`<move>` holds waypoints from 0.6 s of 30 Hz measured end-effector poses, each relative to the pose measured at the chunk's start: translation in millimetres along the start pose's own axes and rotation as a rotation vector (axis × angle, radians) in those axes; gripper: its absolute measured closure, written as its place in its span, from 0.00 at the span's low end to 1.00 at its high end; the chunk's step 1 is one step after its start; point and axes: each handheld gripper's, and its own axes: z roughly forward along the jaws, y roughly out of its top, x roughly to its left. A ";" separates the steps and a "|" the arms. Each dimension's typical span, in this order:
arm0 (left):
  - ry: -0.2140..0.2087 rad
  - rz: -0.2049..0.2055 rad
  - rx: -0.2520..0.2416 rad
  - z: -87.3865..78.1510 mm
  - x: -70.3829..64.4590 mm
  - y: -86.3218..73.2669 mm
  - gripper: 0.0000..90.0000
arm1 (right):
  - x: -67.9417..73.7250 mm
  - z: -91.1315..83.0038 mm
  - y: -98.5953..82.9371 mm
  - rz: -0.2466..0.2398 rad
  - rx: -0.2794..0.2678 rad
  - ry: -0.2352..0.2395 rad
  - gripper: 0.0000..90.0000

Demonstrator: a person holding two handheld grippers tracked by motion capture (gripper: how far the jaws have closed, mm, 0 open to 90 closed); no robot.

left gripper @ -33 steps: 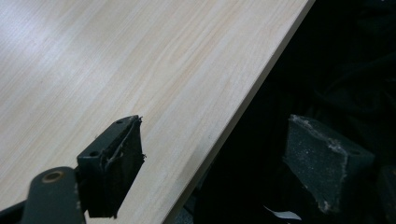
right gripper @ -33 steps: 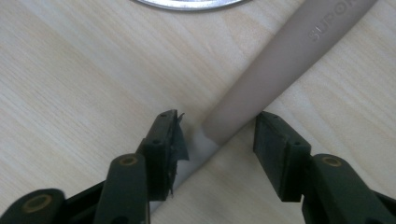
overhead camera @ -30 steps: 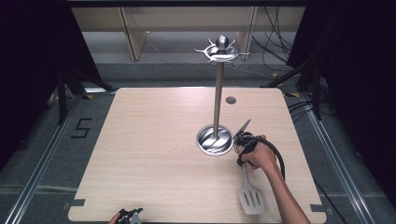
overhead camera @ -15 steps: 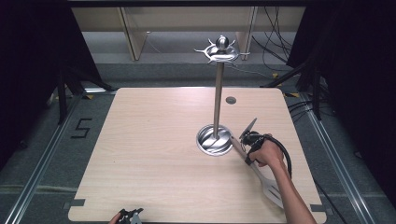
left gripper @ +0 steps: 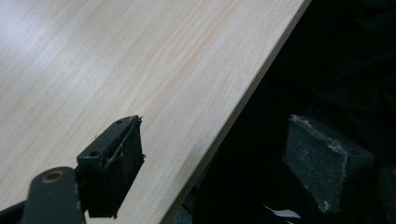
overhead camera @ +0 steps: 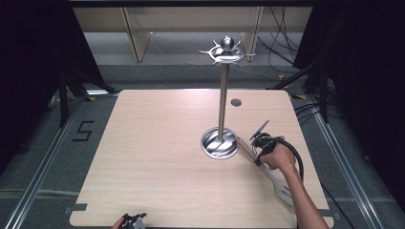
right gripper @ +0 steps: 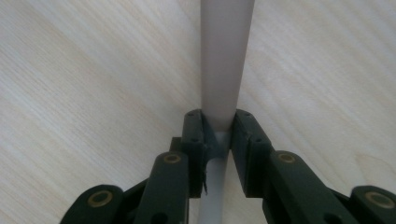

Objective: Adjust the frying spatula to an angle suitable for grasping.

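The right gripper (overhead camera: 258, 149) is clamped on the handle of the pale grey slotted plastic spatula (overhead camera: 274, 179), whose blade trails behind it toward the person, the handle tip reaching ahead to the round steel base of the tall utensil stand (overhead camera: 219, 142). It looks light, stiff and smooth, so a mid-handle hold may pivot. The left gripper (left gripper: 212, 163) hangs open off the table's (overhead camera: 157, 157) near edge.

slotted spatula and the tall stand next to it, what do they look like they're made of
Slotted spatula: pale grey, matte, with no glints, so probably plastic or nylon, perhaps silicone. The right gripper is clamped on its handle. Utensil stand: likely polished steel, since its round base mirrors light and the hook crown on top gleams. Table: light wood-grain, possibly laminate.
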 end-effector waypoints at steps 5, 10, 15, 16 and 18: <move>-0.020 -0.007 0.000 0.9 0.4 -0.6 0.21 | -2.7 -17.0 -10.2 -0.017 -0.097 -0.005 0.85; -0.012 -0.009 -0.001 0.6 1.1 -0.7 0.21 | -2.3 -30.4 -20.1 -0.010 -0.164 -0.009 0.85; -0.016 -0.010 -0.003 1.0 0.3 -0.3 0.21 | 8.7 -53.8 -36.5 -0.007 -0.277 0.001 0.85; -0.016 -0.010 -0.003 1.0 0.3 -0.3 0.21 | 8.7 -53.8 -36.5 -0.007 -0.277 0.001 0.85; -0.015 -0.007 -0.005 0.5 -0.3 0.5 0.21 | 9.9 -61.9 -41.5 -0.031 -0.314 -0.019 0.85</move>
